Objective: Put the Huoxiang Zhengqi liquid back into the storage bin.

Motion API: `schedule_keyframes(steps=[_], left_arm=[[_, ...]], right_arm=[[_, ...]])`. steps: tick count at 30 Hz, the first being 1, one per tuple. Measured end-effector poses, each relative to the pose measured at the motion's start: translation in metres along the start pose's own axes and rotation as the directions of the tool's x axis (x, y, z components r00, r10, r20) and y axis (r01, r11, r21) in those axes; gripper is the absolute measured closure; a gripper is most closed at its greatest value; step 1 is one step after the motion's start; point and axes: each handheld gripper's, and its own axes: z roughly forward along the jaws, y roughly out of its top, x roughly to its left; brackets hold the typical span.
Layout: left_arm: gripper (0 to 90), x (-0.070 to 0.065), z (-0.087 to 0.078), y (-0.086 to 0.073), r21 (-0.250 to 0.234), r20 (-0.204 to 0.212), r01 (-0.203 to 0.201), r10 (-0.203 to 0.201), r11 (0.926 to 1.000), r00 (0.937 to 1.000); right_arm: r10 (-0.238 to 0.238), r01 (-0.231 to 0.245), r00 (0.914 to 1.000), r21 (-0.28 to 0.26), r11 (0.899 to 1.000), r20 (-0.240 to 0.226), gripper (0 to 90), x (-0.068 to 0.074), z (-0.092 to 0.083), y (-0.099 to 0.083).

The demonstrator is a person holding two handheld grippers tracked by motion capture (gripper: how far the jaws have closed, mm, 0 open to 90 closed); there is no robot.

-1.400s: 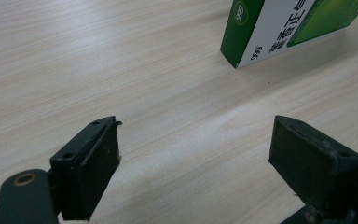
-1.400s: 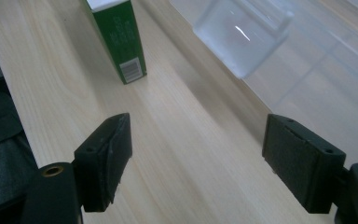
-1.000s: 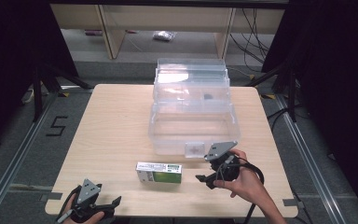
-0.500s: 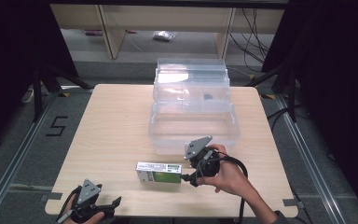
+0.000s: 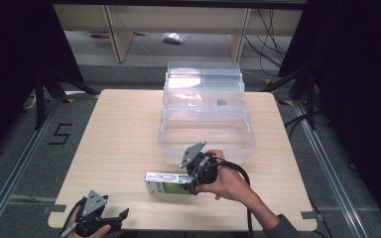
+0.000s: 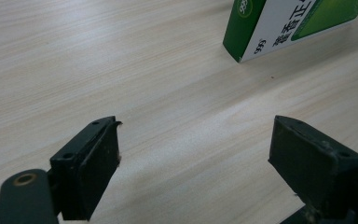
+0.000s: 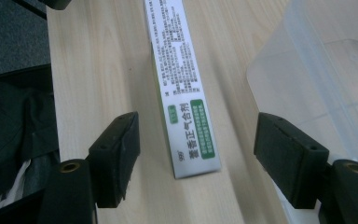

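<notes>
The right claw (image 7: 196, 154) stands wide, holding nothing, its two black jaws straddling the near end of the long green-and-white cardboard box (image 7: 182, 88). In the right gripper view the box runs straight away between the jaws, so its long axis lies along the claw's line of sight and the jaws face its two long sides; closing would probably pinch it across its narrow width. In the high view the box (image 5: 166, 182) lies flat near the counter's (image 5: 119, 134) front edge, its length parallel to that edge, just in front of the clear plastic lidded bin (image 5: 206, 131). The right claw (image 5: 194, 174) sits at the box's right end, far nearer than the left claw (image 5: 121, 215), which rests at the front left corner, also wide and empty, the box's green end (image 6: 279, 25) ahead of it. A second ago the right claw hung right of the box, beside the bin; it has since moved left onto the box's end. The left claw has not moved.
</notes>
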Motion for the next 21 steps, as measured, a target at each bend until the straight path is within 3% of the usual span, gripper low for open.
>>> schedule_keyframes(steps=[3,4,5,12,16,17,21], left_arm=[[15.3,0.000,0.000,0.000,-0.003,-0.002,0.006,-0.006,1.0000,1.0000],[15.3,-0.001,0.001,0.000,-0.023,-0.002,0.028,-0.028,0.9994,0.9996],[15.3,0.000,0.000,0.000,-0.003,-0.001,0.002,-0.002,1.0000,1.0000],[15.4,0.000,0.000,0.000,-0.003,0.001,0.002,-0.002,1.0000,1.0000],[15.3,-0.002,0.001,0.000,-0.031,-0.008,0.035,-0.035,0.9989,0.9993],[15.3,0.000,-0.001,0.000,-0.011,-0.007,0.006,-0.006,0.9999,1.0000],[15.4,0.000,0.000,0.000,-0.013,-0.001,0.009,-0.009,0.9999,1.0000]], right_arm=[[-0.012,0.012,0.9999,0.005,1.000,-0.005,32.4,-0.001,0.004,0.004],[0.002,-0.002,1.0000,0.018,1.000,0.000,32.4,0.000,0.005,0.005],[0.002,-0.002,1.0000,0.018,1.000,0.000,32.4,0.000,0.005,0.005],[-0.008,0.008,0.9999,0.048,0.999,-0.008,32.5,0.001,0.012,0.013],[-0.015,0.016,0.9996,0.065,0.998,-0.024,33.8,-0.001,0.018,0.018],[-0.012,0.014,0.9994,0.073,0.997,-0.032,34.2,-0.001,0.019,0.019],[-0.051,0.055,0.9977,0.084,0.995,-0.044,36.2,-0.001,0.027,0.025]])
